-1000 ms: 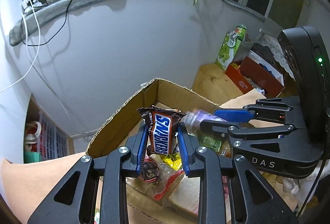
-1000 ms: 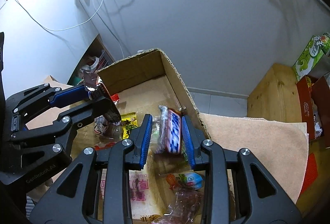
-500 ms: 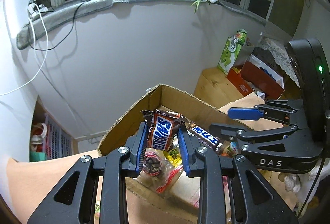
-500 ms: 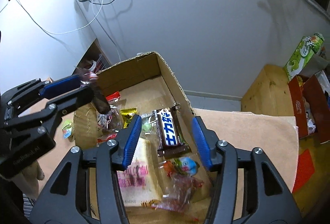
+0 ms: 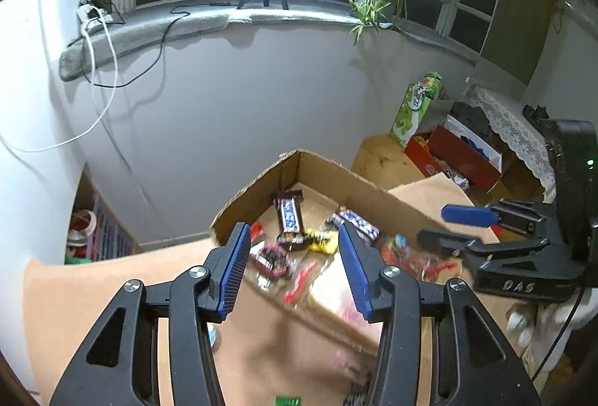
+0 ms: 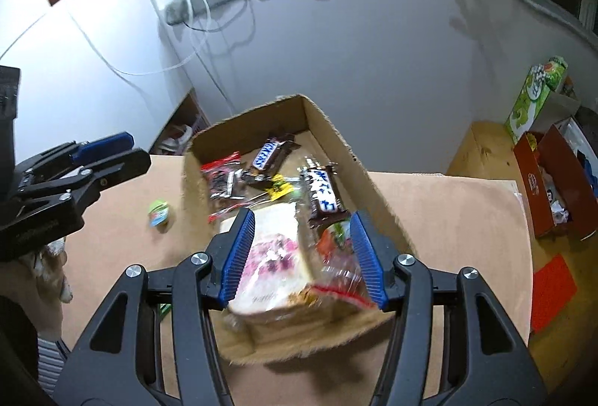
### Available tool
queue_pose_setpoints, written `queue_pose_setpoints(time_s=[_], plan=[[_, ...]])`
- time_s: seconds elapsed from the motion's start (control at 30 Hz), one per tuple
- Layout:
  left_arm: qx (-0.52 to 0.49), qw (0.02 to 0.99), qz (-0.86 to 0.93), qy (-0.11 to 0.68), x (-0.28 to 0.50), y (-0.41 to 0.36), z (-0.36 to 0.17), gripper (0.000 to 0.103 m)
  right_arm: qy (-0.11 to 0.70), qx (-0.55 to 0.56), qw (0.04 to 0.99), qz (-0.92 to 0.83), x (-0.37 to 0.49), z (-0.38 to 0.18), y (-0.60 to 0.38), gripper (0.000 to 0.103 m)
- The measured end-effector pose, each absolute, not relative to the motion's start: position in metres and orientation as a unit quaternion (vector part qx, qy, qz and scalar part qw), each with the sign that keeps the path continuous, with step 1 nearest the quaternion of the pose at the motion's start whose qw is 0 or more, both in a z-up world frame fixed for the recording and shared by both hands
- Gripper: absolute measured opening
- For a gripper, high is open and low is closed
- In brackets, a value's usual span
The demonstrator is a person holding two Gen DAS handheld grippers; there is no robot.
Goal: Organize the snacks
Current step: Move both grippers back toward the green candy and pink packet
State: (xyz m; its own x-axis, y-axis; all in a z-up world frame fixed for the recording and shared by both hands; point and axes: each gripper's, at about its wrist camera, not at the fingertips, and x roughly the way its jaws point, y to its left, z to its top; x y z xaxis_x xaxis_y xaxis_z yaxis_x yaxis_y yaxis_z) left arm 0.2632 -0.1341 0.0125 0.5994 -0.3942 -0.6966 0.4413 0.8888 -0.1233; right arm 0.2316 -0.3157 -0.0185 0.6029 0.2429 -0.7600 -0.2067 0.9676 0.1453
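An open cardboard box [image 5: 329,174] [image 6: 329,129] sits on the tan table and holds several snacks. A Snickers bar [image 5: 290,217] [image 6: 270,155] lies loose near its far end. A brown bar with a blue and white label [image 5: 357,221] [image 6: 324,195] lies by the right wall. A pink and white packet [image 6: 274,256] fills the near end. My left gripper [image 5: 293,264] is open and empty above the box's near edge. My right gripper [image 6: 302,258] is open and empty over the box. Each gripper shows in the other's view, the right [image 5: 456,226] and the left [image 6: 108,152].
A small green and blue jelly cup [image 6: 160,213] lies on the table left of the box. A wooden stand with a red box [image 6: 553,182] and a green carton [image 6: 538,92] is at the right. A grey wall stands behind the table.
My left gripper opened and let the Snickers bar fall into the box. My right gripper opened and released the brown bar. Both grippers pulled back and up from the box.
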Motion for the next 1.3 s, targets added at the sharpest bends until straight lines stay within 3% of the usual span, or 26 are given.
queue_pose_setpoints(time_s=[0.07,0.1,0.13,0.17,0.57,0.67,0.73,0.87,0.93,1.1,1.3], plan=[[0.030,0.894,-0.232,0.382,0.254,-0.127,0.012,0.048,0.425,0.017,0.896,0.129,0.219,-0.018,-0.313,0.056],[0.029,0.894,-0.232,0.382,0.247,-0.122,0.011,0.048,0.424,0.015,0.896,0.129,0.214,-0.018,-0.311,0.065],[0.028,0.894,-0.232,0.382,0.241,-0.117,0.010,0.048,0.424,0.013,0.896,0.129,0.207,-0.018,-0.311,0.079],[0.027,0.894,-0.232,0.383,0.236,-0.115,0.009,0.048,0.422,0.013,0.897,0.129,0.200,-0.019,-0.309,0.083],[0.001,0.890,-0.235,0.390,0.173,-0.067,-0.023,0.048,0.432,0.045,0.887,0.157,0.111,-0.044,-0.277,0.084],[-0.001,0.883,-0.238,0.404,0.164,-0.063,-0.042,0.047,0.455,0.063,0.874,0.158,0.106,-0.063,-0.266,0.075],[0.003,0.878,-0.240,0.413,0.162,-0.062,-0.054,0.047,0.471,0.075,0.864,0.160,0.107,-0.074,-0.261,0.063],[0.007,0.865,-0.254,0.432,0.161,-0.061,-0.072,0.039,0.512,0.105,0.840,0.143,0.122,-0.103,-0.253,0.057],[0.013,0.860,-0.263,0.437,0.160,-0.065,-0.078,0.039,0.525,0.120,0.832,0.132,0.129,-0.111,-0.254,0.048],[0.042,0.848,-0.290,0.441,0.157,-0.078,-0.088,0.038,0.562,0.150,0.805,0.113,0.146,-0.128,-0.251,0.042],[0.063,0.837,-0.310,0.448,0.160,-0.088,-0.101,0.038,0.571,0.160,0.802,0.076,0.160,-0.133,-0.239,0.041]])
